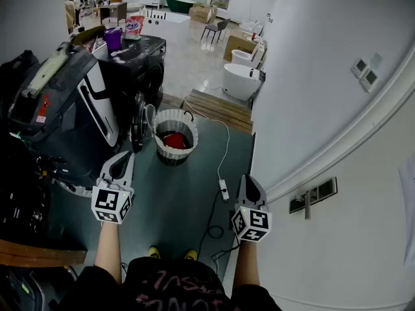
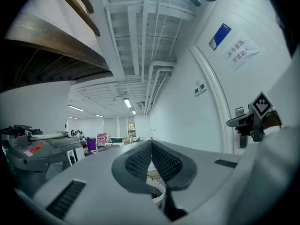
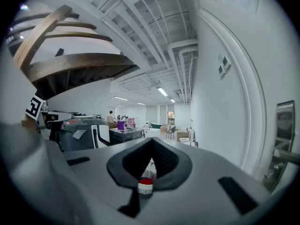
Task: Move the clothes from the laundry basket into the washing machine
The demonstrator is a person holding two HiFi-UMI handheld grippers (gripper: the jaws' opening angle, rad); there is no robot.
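- Ahead on floor: laundry basket (image 1: 167, 151) holds red garment (image 1: 175, 140), beside washing machine (image 1: 146, 70).
- Jaws together, empty: left gripper (image 1: 122, 159), right gripper (image 1: 249, 183).
- Step closer, open wide, pinch garment deep.

A wooden platform (image 1: 219, 111) lies on the floor right of centre in the head view, with a white tub (image 1: 241, 81) just above it. A white cable (image 1: 225, 141) runs down the grey floor to a power strip (image 1: 223, 188) near the middle. At the upper left stand a purple jug (image 1: 113, 39) and a pink bag (image 1: 134, 25); a large grey machine (image 1: 58, 102) fills the left edge. A chair (image 1: 216, 29) and a cardboard box (image 1: 202, 12) sit at the top. Wall switches (image 1: 363, 73) show on the white wall at the upper right.
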